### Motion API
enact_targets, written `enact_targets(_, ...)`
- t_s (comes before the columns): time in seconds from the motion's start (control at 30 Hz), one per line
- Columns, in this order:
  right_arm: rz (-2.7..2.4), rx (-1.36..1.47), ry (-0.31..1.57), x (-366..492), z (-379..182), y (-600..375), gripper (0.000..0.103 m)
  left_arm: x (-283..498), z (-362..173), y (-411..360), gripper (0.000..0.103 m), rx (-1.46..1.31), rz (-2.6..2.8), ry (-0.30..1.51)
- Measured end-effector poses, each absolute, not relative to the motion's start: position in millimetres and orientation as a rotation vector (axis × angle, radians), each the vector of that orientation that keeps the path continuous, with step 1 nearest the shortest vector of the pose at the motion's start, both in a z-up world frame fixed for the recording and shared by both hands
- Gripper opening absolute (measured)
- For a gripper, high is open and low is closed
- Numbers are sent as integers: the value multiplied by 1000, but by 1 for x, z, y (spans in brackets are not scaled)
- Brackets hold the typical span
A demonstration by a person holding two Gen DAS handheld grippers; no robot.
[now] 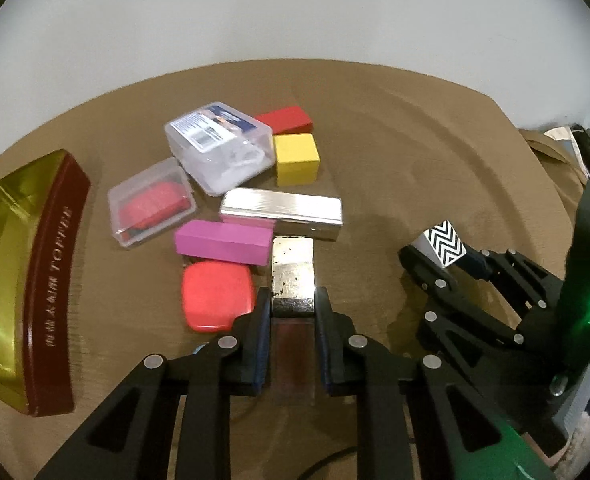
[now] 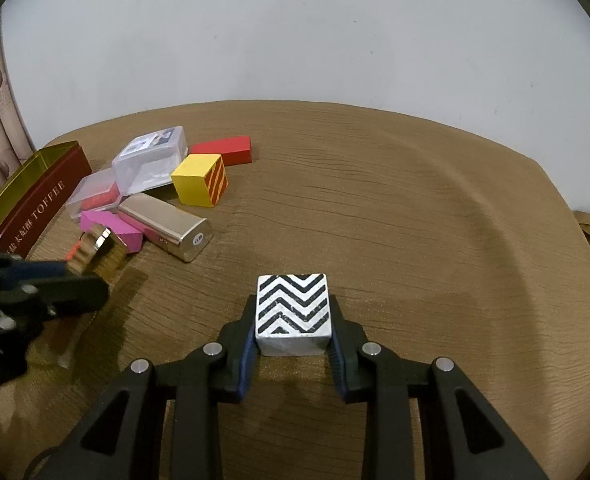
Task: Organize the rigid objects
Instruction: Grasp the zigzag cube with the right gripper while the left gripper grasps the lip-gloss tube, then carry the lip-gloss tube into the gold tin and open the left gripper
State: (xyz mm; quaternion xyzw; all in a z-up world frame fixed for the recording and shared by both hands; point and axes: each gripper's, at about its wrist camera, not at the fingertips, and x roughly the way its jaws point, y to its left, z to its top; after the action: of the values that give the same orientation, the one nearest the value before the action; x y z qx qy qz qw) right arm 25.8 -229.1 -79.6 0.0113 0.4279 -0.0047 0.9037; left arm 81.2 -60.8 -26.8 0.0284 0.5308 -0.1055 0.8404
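My left gripper [image 1: 293,304] is shut on a small shiny metal box [image 1: 293,272] and holds it next to a pile of objects: a pink block [image 1: 223,242], a red rounded case [image 1: 217,296], a silver ribbed box [image 1: 281,212], a yellow cube [image 1: 297,158], a red block [image 1: 285,119] and two clear plastic boxes [image 1: 219,146] [image 1: 151,202]. My right gripper [image 2: 293,332] is shut on a white cube with black zigzag stripes [image 2: 293,308], just above the brown cloth. The left gripper also shows at the left edge of the right wrist view [image 2: 75,280].
A long maroon and gold toffee tin [image 1: 35,280] stands open at the table's left edge. The brown cloth-covered table [image 2: 415,220] stretches to the right of the pile. A white wall is behind. Clutter lies beyond the right table edge [image 1: 575,144].
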Motion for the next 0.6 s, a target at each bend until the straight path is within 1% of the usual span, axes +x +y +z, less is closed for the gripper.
enact_targets(0.2,-13,7,885,26,-80,-228,30,71,-18,-54,17,52,-205,1102)
enact_targets(0.6,-15,-7,887,28,-82,-223,30,78,7,22,17,56,-85,1065)
